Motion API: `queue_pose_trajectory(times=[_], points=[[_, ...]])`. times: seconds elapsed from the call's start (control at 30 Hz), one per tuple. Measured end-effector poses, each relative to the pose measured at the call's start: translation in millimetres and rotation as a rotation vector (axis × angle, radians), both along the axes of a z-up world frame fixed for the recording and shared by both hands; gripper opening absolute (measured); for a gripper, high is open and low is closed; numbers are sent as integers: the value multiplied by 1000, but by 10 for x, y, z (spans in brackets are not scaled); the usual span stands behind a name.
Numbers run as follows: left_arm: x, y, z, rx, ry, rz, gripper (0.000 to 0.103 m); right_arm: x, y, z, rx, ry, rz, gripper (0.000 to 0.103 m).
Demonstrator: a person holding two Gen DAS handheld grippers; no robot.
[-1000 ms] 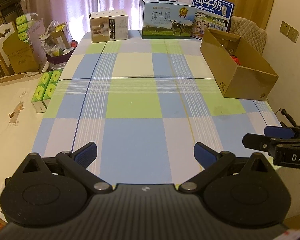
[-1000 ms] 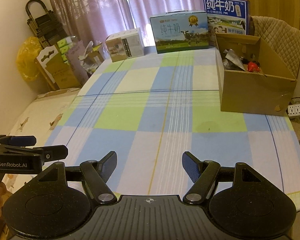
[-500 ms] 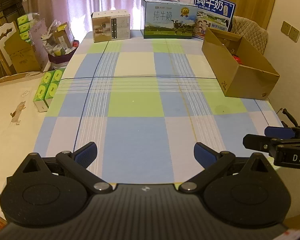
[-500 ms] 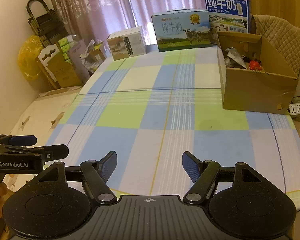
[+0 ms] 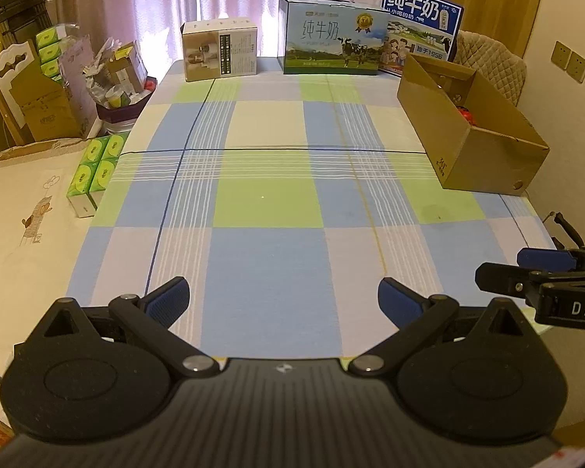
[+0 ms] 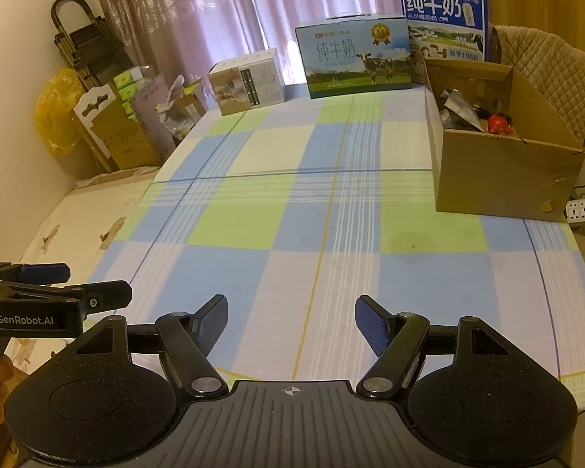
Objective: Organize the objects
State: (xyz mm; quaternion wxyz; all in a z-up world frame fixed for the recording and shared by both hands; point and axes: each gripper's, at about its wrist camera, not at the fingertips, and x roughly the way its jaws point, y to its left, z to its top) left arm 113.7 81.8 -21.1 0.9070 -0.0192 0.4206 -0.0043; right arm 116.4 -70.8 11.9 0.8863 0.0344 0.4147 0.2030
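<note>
Two handheld grippers hover spread wide and empty over a checked tablecloth [image 5: 269, 202].
Left wrist view: left gripper [image 5: 284, 298] gapes; the cardboard box [image 5: 483, 156] sits far right of it. Right wrist view: right gripper [image 6: 291, 318] likewise; box holds a red item [image 6: 499, 124].

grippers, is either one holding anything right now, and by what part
Nothing is held. The left gripper and right gripper both have open, empty jaws above the checked tablecloth.

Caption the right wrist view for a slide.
Open right gripper over a checked tablecloth, facing an open cardboard box and milk cartons; left gripper alongside.
</note>
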Motion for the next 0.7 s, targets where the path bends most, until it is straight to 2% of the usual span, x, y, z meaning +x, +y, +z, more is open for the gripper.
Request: queue_pose_trajectory(times=[0.7], points=[[153, -66, -34, 11, 0, 4, 102, 176, -86, -53, 0, 16, -5, 69]])
